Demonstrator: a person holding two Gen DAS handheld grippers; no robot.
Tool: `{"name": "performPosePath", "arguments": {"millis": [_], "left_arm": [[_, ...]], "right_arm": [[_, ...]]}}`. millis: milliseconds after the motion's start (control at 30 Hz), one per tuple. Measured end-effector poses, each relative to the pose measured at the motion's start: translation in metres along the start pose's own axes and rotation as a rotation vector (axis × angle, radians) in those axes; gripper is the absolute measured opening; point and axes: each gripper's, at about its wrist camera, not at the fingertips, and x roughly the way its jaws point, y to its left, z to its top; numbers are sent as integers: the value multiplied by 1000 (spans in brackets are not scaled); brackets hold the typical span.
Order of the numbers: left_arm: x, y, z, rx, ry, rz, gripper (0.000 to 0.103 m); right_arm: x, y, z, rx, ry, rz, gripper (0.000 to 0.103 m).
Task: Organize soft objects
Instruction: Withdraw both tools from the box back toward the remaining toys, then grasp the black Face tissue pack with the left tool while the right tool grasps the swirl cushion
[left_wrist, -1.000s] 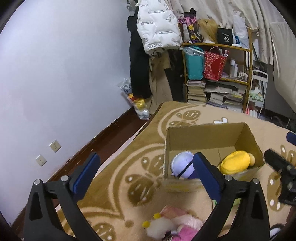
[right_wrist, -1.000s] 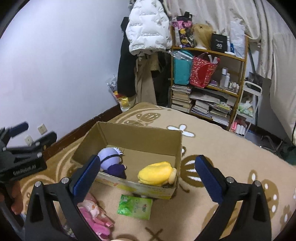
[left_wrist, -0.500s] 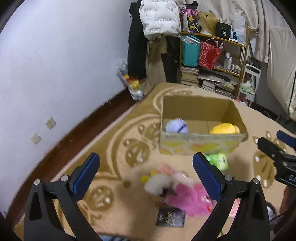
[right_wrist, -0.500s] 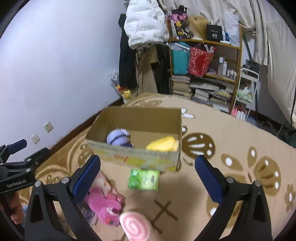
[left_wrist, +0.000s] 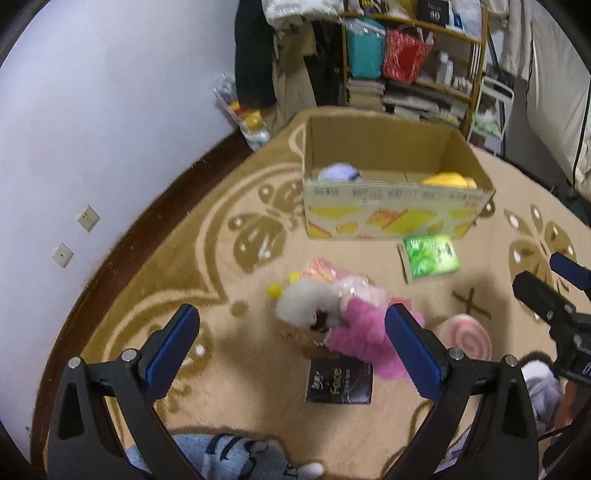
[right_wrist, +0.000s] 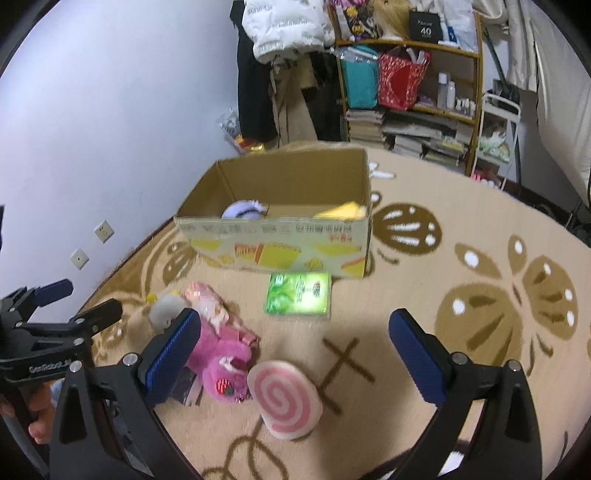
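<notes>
An open cardboard box (left_wrist: 388, 218) (right_wrist: 280, 251) stands on the patterned carpet and holds a purple plush (left_wrist: 338, 172) (right_wrist: 243, 210) and a yellow plush (left_wrist: 447, 181) (right_wrist: 343, 211). In front of it lie a pink and white plush toy (left_wrist: 347, 317) (right_wrist: 221, 354), a pink swirl cushion (left_wrist: 467, 338) (right_wrist: 284, 400), a green packet (left_wrist: 430, 254) (right_wrist: 297, 293) and a black packet (left_wrist: 338, 382). My left gripper (left_wrist: 291, 354) is open and empty above the pink plush. My right gripper (right_wrist: 295, 362) is open and empty above the swirl cushion.
A shelf (right_wrist: 413, 92) with books, bags and bottles stands behind the box, with coats (right_wrist: 280, 55) hanging beside it. The white wall (left_wrist: 92, 129) with sockets runs along the left. A grey-blue plush (left_wrist: 229, 458) lies at the near edge.
Both grippers have pulled back and up from the box, bringing the floor toys into view. Both stay open and empty.
</notes>
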Motion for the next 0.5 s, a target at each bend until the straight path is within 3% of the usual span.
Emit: {"name": "performPosePath", "arguments": {"millis": [267, 500], "left_arm": [[30, -7, -6, 21, 129, -38, 100], [47, -8, -10, 23, 213, -47, 100]], "right_arm": [[28, 4, -22, 17, 97, 18, 89], [47, -3, -34, 69, 175, 31, 88]]}}
